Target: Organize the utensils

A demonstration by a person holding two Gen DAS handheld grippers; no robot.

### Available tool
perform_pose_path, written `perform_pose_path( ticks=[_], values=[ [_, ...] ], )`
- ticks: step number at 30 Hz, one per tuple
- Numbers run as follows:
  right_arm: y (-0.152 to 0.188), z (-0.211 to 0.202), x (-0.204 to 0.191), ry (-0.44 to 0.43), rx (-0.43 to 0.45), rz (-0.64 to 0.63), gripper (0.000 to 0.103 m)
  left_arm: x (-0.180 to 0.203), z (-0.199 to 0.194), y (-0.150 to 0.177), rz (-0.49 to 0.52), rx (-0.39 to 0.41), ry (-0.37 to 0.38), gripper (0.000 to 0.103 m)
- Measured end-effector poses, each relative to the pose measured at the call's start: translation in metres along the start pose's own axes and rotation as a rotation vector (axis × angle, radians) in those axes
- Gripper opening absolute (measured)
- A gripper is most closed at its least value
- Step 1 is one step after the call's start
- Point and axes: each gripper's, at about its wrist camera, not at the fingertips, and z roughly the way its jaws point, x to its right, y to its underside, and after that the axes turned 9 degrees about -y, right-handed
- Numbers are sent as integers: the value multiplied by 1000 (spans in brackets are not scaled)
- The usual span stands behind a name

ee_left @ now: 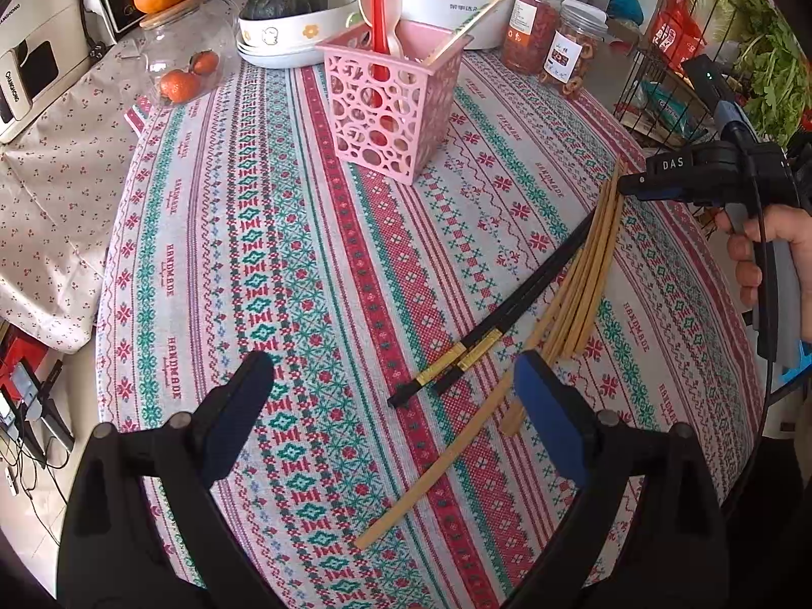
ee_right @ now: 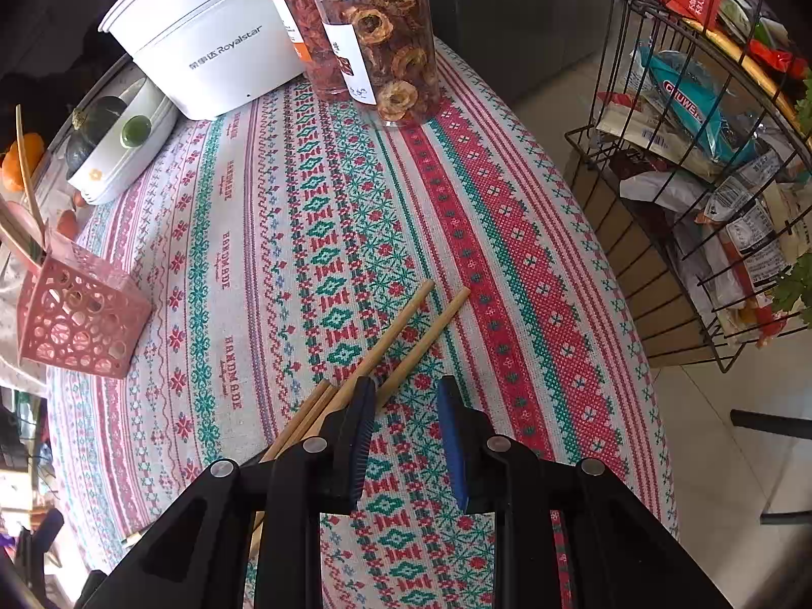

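Note:
A pink perforated holder (ee_left: pixel 391 106) stands on the patterned tablecloth, with a red spoon (ee_left: pixel 376 5) and one wooden chopstick (ee_left: pixel 482 10) in it; it also shows in the right wrist view (ee_right: pixel 76 314). Several wooden chopsticks (ee_left: pixel 588 274) and a black pair with gold bands (ee_left: pixel 507 314) lie loose on the cloth. My left gripper (ee_left: pixel 391 406) is open above their near ends. My right gripper (ee_right: pixel 406 396) is open, low over the far ends of the wooden chopsticks (ee_right: pixel 406 325), one of which passes between its fingers; it also shows in the left wrist view (ee_left: pixel 629 185).
A white Royalstar cooker (ee_right: pixel 213 51), two jars of dried fruit (ee_right: pixel 385 40), a bowl with a squash (ee_left: pixel 289 15) and a glass jar of oranges (ee_left: pixel 182 61) stand at the table's back. A wire rack of packets (ee_right: pixel 710 152) stands beside the table's right edge.

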Motion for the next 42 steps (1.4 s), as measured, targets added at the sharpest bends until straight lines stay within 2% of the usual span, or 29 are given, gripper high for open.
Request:
perform_pose_path(
  ticks=[6,11,13,16,20,25,27,29,30,36,42],
  values=[
    [0,3,-9,42,-28,-24,23,2,-1,1,4,2,3,95],
    [10,1,-5,-32,-92,-80,21,3,-7,2,3,8,19,95],
    [15,-2,3,-75,-111,-69,15,5,-10,2,8,15,18,95],
    [24,-5,17,-86,-143,-76,0,13,-11,-1,22,14,25,88],
    [35,-11,28,-121,-172,-73,0,33,-9,-8,68,3,44,72],
    [37,-28,45,-185,-135,-26,7,60,-4,-22,93,3,87,57],
    [36,-34,49,-190,-126,-8,29,72,2,-31,103,-3,105,47],
    [34,-39,55,-192,-121,13,41,85,10,-42,115,-15,126,38],
    [34,-40,56,-192,-124,20,41,93,14,-49,122,-21,137,33],
    [34,-41,61,-194,-148,30,41,140,40,-84,181,-33,169,21],
    [32,-47,59,-210,-138,16,41,171,71,-105,198,-95,184,19]
  ],
)
